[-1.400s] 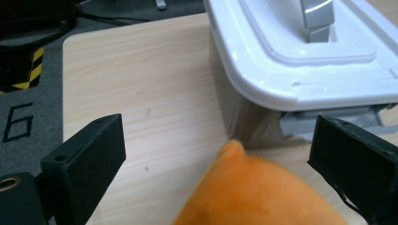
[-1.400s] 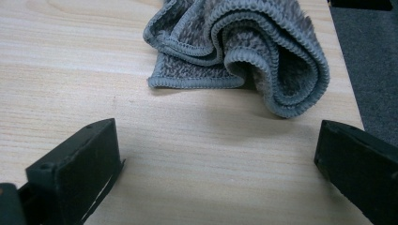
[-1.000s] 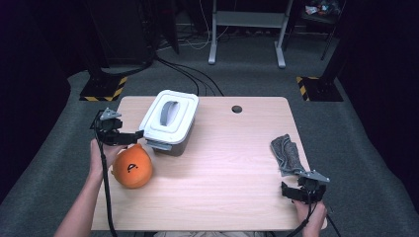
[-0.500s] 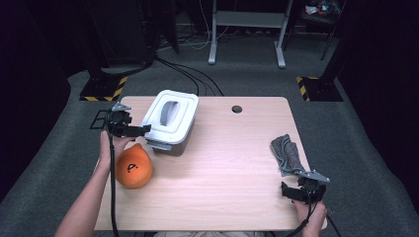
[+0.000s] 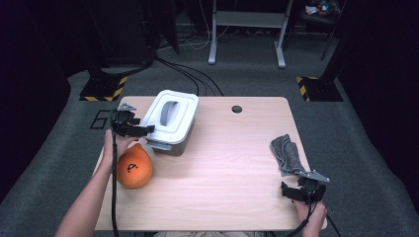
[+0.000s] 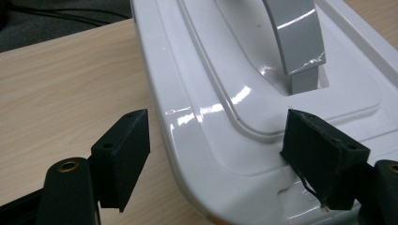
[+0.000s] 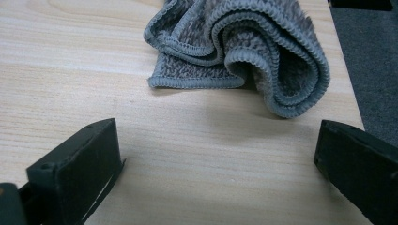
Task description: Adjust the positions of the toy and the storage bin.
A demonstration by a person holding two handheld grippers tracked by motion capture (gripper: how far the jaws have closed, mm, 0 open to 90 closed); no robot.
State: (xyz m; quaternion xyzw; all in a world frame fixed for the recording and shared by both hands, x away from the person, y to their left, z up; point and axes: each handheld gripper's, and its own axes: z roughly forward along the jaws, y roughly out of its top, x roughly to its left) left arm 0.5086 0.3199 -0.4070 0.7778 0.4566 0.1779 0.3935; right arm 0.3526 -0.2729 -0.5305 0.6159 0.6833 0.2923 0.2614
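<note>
A white box (image 5: pixel 170 121) with a grey handle (image 5: pixel 168 112) in its lid stands at the table's back left. My left gripper (image 5: pixel 146 131) reaches its left edge. In the left gripper view the jaws of the left gripper (image 6: pixel 218 124) straddle the rim of the lid (image 6: pixel 244 70), one over the table and one over the lid near the handle (image 6: pixel 295 37). They have just been closing, and a gap still shows at the pads. My right gripper (image 5: pixel 296 190) rests open at the front right. A crumpled grey cloth (image 5: pixel 286 153) lies just beyond it, ahead of the jaws of the right gripper (image 7: pixel 220 133) as the cloth (image 7: pixel 244 42) shows there.
An orange ball-like toy (image 5: pixel 133 167) with a black mark lies on the wooden table (image 5: pixel 232 163), just in front of the box and under my left forearm. A round cable hole (image 5: pixel 236 109) sits near the far edge. Dark floor, cables and stands surround the table.
My left gripper has moved away from the orange toy, farther back and to the right, up to the box's left edge. The right gripper and the cloth have stayed put.
</note>
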